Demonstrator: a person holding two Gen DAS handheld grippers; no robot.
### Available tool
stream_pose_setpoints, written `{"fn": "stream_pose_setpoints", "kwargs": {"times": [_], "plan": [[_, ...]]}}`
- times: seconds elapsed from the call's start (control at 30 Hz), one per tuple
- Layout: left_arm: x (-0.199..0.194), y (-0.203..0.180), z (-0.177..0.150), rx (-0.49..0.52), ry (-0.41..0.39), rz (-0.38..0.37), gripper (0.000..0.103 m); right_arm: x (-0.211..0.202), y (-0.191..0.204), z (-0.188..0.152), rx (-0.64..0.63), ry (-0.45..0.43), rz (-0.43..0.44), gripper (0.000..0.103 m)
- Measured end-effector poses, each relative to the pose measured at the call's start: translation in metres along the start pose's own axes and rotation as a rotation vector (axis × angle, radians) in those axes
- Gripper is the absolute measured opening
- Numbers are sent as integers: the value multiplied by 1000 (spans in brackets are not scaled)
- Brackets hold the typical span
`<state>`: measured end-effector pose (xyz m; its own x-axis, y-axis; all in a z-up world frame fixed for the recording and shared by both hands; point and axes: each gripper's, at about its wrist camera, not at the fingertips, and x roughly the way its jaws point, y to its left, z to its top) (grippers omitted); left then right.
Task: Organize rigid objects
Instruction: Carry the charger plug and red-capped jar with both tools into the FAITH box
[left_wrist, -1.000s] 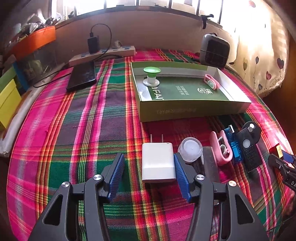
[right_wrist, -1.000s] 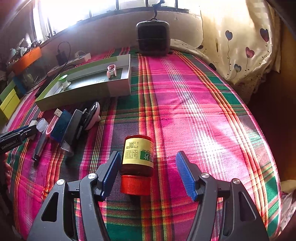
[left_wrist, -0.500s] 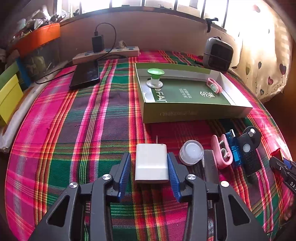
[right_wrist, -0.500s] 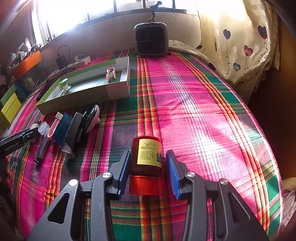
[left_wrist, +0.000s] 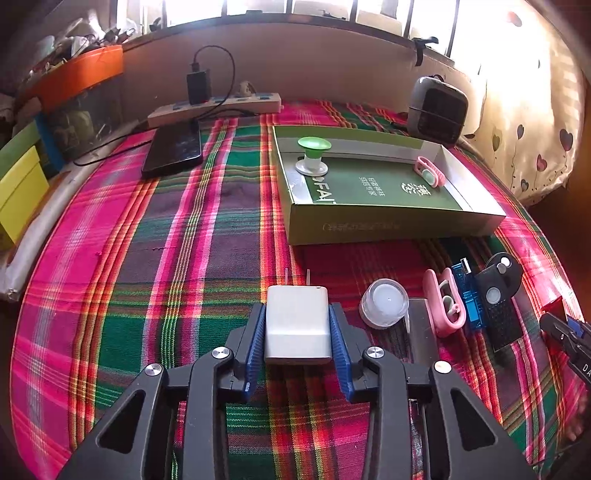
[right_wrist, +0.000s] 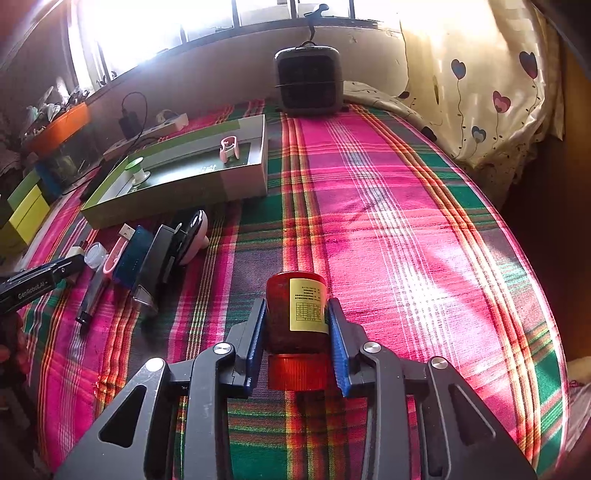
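Note:
A white plug charger (left_wrist: 296, 321) lies on the plaid cloth with its prongs pointing away. My left gripper (left_wrist: 296, 308) has its blue pads on both of its sides, and the jaws are still closing. A red-capped dark jar (right_wrist: 299, 314) with a yellow label lies on its side, cap toward me. My right gripper (right_wrist: 296, 302) is shut on its body. The green open box (left_wrist: 388, 225) stands beyond, holding a green-topped spool (left_wrist: 313, 155) and a pink clip (left_wrist: 430, 175).
Right of the charger lie a clear round cap (left_wrist: 384, 302), a pink case (left_wrist: 445, 304), a blue USB stick (left_wrist: 469, 295) and a black remote (left_wrist: 498, 306). A phone (left_wrist: 173, 151), power strip (left_wrist: 218, 109) and small heater (left_wrist: 437, 109) sit at the back.
Both grippers went from wide open to closed: the left around the white charger, the right around the jar. Neither object has left the cloth.

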<state>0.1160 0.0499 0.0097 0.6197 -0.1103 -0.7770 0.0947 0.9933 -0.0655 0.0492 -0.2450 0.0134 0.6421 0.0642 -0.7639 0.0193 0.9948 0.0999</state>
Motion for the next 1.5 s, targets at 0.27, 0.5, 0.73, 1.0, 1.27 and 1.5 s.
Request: {"fn": "stream_pose_setpoints", "kwargs": {"times": [0.27,0.5,0.73,1.0,1.27,1.5], "plan": [[-2,0,1,2,-5,3,32,-1,2,7,-2,1,35,33],[-11,2,5,-6,-19,-9,32,-7,6,24,-5,-35,73,33],[-12,1,4,0,-16,-4,32,-10,11,29,-13,-49,93,33],[-5,1,-2,-11,15,-4,32,-9,15,30,-13,-48,107,33],[0,-2,-1,6,5,12,32,-7,16,30,-13,-42,105,33],[-5,1,3,-9,-2,-9,32,-7,18,33,-20,-44,108,33]]}}
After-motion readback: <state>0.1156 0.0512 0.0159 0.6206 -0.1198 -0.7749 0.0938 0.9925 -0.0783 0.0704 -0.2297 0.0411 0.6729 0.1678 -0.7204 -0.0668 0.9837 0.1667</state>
